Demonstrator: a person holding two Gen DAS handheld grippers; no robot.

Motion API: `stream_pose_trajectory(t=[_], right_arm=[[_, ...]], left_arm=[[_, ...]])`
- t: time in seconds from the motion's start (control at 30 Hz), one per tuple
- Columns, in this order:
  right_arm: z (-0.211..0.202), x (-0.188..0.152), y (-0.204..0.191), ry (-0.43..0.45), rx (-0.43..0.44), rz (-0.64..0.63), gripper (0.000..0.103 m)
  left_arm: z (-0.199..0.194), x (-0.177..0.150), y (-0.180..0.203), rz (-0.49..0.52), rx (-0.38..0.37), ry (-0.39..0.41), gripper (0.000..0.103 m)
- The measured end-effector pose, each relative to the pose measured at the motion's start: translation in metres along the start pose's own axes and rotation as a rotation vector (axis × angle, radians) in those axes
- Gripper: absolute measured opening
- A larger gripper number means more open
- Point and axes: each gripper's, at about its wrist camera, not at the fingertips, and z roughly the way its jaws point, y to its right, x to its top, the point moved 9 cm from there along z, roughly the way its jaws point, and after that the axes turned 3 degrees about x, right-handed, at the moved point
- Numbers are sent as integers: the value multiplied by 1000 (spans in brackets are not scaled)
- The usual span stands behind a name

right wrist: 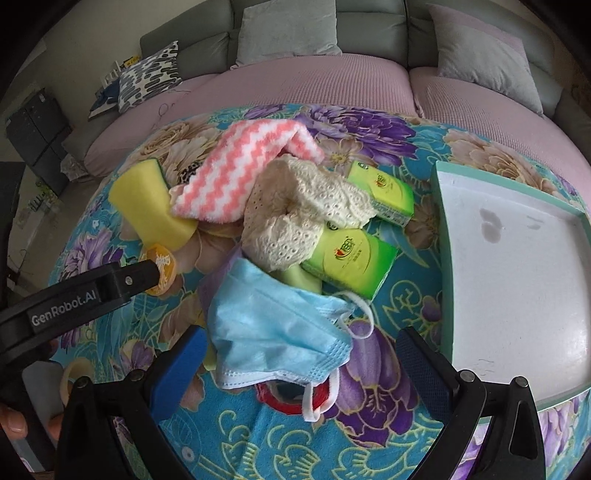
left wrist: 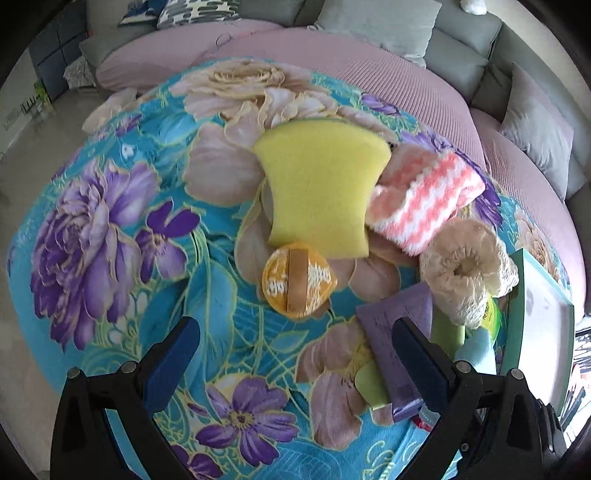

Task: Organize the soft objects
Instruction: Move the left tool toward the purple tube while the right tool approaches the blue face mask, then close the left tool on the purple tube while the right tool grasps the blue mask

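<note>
Left hand-held gripper open above orange puff; yellow sponge beyond, touching.

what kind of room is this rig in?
Most likely a home living room: a grey sofa with throw cushions behind, and a table under a floral cloth piled with household soft goods such as a face mask.
</note>
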Motion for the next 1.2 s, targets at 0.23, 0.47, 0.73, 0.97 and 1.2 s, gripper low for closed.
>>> stream_pose_trajectory(t=[0.23,0.47,0.73,0.97,1.2], right_arm=[[12,-9,-14,-21,26,-28,103],[21,-8,-7,-21,55,12,103],[16,-6,4,-4,98,64,79],[17,-5,5,-2,142,82,63],[12,-4,17,22,171,138,51]], left_arm=[[3,-1,-5,-55,-5,-12,103],[7,-1,-5,-73,-23,-35,103],[15,1,11,-70,-67,-58,103],[31,-2,29,-71,-103,-106,103],[49,-5,48,-96,-156,-157,103]])
